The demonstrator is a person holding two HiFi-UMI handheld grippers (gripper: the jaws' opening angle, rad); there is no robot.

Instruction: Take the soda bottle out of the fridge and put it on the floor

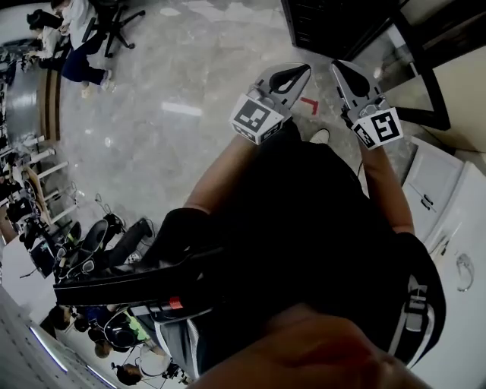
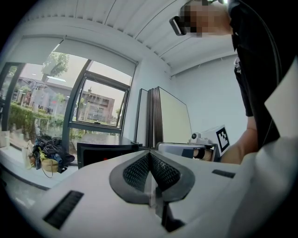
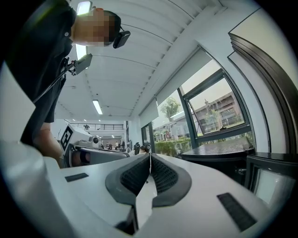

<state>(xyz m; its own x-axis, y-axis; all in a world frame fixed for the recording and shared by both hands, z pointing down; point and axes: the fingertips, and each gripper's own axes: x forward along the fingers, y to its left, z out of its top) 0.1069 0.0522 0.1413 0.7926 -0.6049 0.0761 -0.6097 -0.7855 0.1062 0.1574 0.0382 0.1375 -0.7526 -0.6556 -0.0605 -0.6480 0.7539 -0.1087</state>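
Inspecting the left gripper [image 2: 150,155] first: in its own view the jaws are pressed together along their whole length, with nothing between the pads. The right gripper [image 3: 150,158] reads the same, ribbed pads meeting at a thin seam and holding nothing.

In the head view I see both held up in front of the person's dark torso, near each other but apart, tips pointing away from the body. Each marker cube faces the camera, the left cube [image 1: 258,118] and the right cube [image 1: 380,128]. A bare forearm runs back from each gripper. Each gripper view catches the other gripper off to one side at about the same height.

Below the tips lies a glossy grey floor [image 1: 175,99] with a small red mark [image 1: 310,104] between the two grippers. A light shoe [image 1: 320,136] shows just under that mark.

To the right stands a white cabinet [image 1: 448,220] with a curved handle; a dark cabinet [image 1: 326,23] sits at the top edge. An office chair [image 1: 114,19] and seated people are well apart at upper left.

The left gripper view looks toward a window [image 2: 98,100], with a heap of bags [image 2: 46,153] on the sill.

The bottle shows in no view; I cannot tell where it is.
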